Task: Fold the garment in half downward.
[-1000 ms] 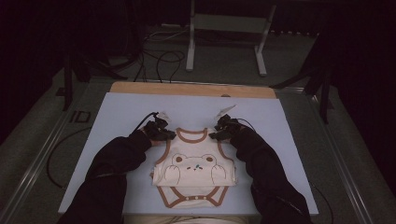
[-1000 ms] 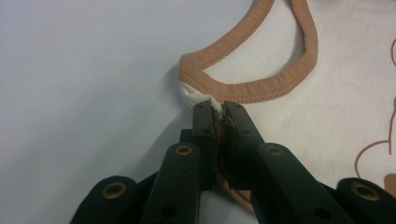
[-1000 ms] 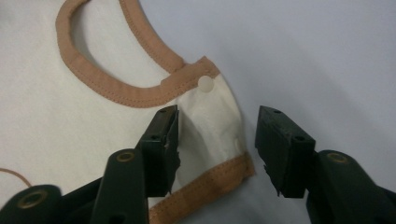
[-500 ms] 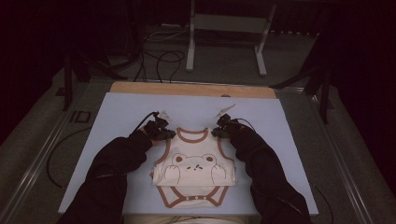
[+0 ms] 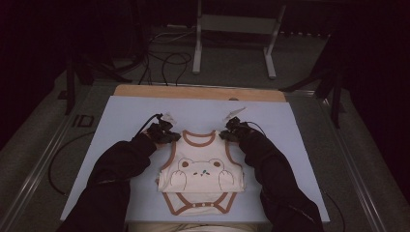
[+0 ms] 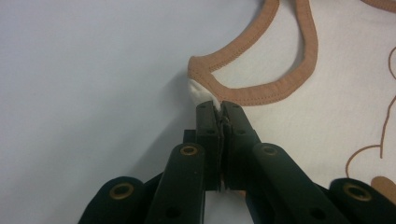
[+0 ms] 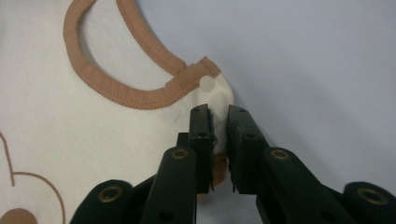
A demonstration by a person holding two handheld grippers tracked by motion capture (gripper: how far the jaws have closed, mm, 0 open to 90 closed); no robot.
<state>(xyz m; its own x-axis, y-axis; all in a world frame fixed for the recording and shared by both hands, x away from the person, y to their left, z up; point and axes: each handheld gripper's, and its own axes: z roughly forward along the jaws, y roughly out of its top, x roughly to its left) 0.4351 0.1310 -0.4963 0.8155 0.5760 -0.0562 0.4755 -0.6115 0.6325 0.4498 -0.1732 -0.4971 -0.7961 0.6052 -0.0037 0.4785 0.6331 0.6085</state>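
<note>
Bodysuit lies flat on the worktop, long axis near-to-far, left gripper pinching its far-left shoulder, right gripper, just closing, seemingly nipping the far-right one.

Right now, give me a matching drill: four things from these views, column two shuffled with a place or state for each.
Column one:
1. left gripper
2. right gripper
3. baby bodysuit
4. snap button

Column two:
A. lying flat on the pale blue table cover, bear print up
B. jaws pinched tight on a shoulder strap
C. white dot on the brown trim of a shoulder tab
D. jaws have just been closing, strap fabric between them, a slim gap showing

Pairs: 1-B, 2-D, 3-A, 4-C
</note>
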